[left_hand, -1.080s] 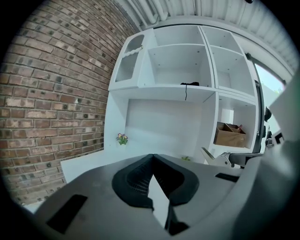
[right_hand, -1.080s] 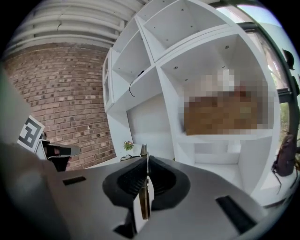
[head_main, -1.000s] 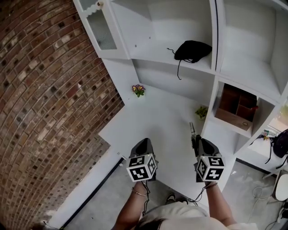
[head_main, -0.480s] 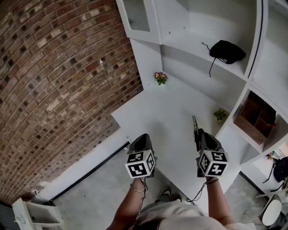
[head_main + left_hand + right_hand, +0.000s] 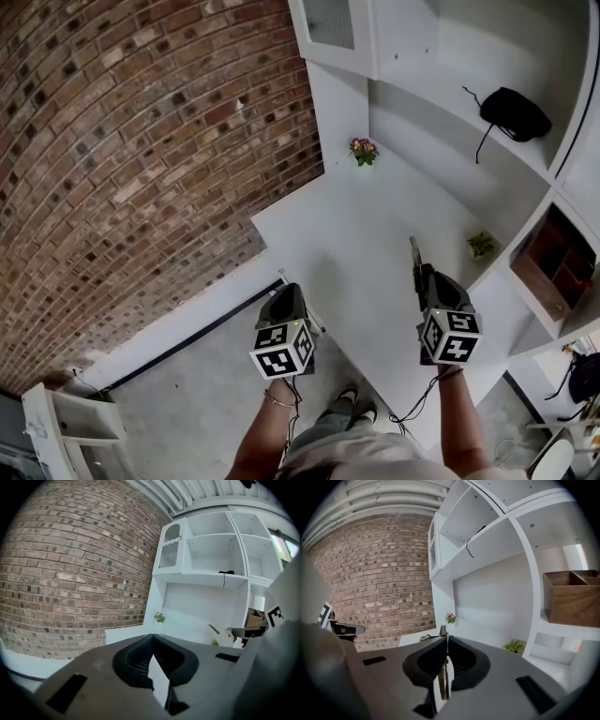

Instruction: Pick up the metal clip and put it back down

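The white counter (image 5: 366, 234) is a wedge. Its left edge runs along the red brick wall (image 5: 141, 141), and its near edge drops to the grey floor (image 5: 197, 394). Its far and right sides are closed in by the white shelving unit (image 5: 412, 56).

The left claw (image 5: 152, 635) hangs at the near edge, about where counter gives way to floor. Its jaws are closed tip to tip with nothing between them.

The right claw (image 5: 446, 638) hovers above the counter's right part, near the shelving's upright, well apart from the left one. It is clamped on the thin silver metal clip (image 5: 443, 679). The clip stands edge-on between the jaws, pokes out past their tips and is clear of the counter.

The middle of the counter between the two claws and the back corner lies bare and open. A small pot of purple and yellow flowers (image 5: 364, 150) stands in that back corner, and a small green plant (image 5: 482, 246) sits at the right side by the shelving.

A black pouch with a cord (image 5: 515, 113) lies on a shelf above, and a brown wooden box (image 5: 553, 267) fills a lower cubby.
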### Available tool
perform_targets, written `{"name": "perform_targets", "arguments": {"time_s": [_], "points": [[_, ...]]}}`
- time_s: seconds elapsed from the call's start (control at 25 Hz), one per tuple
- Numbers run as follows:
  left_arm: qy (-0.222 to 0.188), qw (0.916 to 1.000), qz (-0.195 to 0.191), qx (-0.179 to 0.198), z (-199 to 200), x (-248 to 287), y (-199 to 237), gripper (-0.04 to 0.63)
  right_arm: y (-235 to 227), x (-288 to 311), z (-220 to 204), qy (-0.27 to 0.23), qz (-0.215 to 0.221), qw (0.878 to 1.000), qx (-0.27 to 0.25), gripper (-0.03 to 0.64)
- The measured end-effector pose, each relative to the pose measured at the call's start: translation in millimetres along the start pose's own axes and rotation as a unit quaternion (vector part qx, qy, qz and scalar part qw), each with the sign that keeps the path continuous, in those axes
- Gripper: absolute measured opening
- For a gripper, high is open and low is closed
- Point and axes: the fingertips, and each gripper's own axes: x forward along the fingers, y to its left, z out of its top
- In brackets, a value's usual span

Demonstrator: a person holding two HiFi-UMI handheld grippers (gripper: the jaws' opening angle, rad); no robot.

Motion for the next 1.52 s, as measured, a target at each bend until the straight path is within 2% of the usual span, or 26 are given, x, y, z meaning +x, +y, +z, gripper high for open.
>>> {"name": "perform_targets", "arguments": {"time_s": [0.28, 0.56, 0.88, 1.16, 1.36, 1.52], "points": [[0.023, 0.9997, 0.003, -0.001, -27, 5, 16, 0.002, -21, 39, -8, 0.030, -0.007, 0.997, -0.076, 0.009], [0.039, 0.9991, 0.011, -0.012, -63, 43, 40, 0.002, -64, 94, -28, 0.047, -0.048, 0.987, -0.147, 0.009], [0.059, 0.9977, 0.022, -0.027, -111, 71, 49, 0.002, -101, 155, -64, 0.087, -0.083, 0.961, -0.250, 0.009], [0.063, 0.9970, 0.027, -0.036, -126, 88, 54, 0.002, -122, 190, -80, 0.118, -0.101, 0.931, -0.329, 0.009], [0.064, 0.9966, 0.031, -0.041, -131, 97, 58, 0.002, -124, 205, -85, 0.131, -0.105, 0.915, -0.366, 0.010], [0.070, 0.9960, 0.037, -0.041, -140, 102, 59, 0.002, -125, 213, -96, 0.140, -0.103, 0.909, -0.379, 0.010]]}}
